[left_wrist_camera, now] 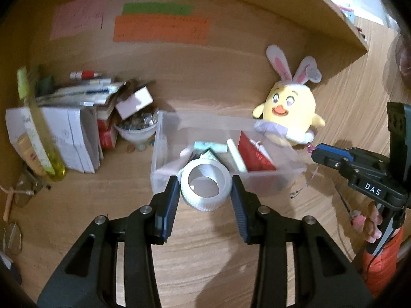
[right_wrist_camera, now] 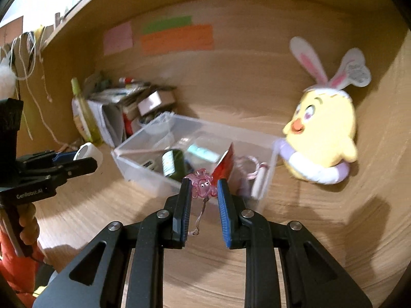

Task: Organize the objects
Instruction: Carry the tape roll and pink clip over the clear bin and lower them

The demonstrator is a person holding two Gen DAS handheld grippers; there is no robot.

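While I hold both items above the clear plastic bin [left_wrist_camera: 164, 138], risks: left gripper [left_wrist_camera: 205, 187] pinches the white ribbed tape roll [left_wrist_camera: 204, 186] by its curved sides, may twist free; right gripper [right_wrist_camera: 204, 188] nips the pink translucent charm [right_wrist_camera: 203, 186], dangling cord [right_wrist_camera: 199, 220] may snag the rim.

Black tools [left_wrist_camera: 205, 192] with blue ribbed pads [right_wrist_camera: 224, 205], silver screws, orange sleeves [left_wrist_camera: 382, 259].

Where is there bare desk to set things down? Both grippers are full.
Bare wood lies in front of the clear bin, and behind it up to the sticky notes. It's crowded left of the bin, around the paper stack and bowl; the chick plush crowds its right.
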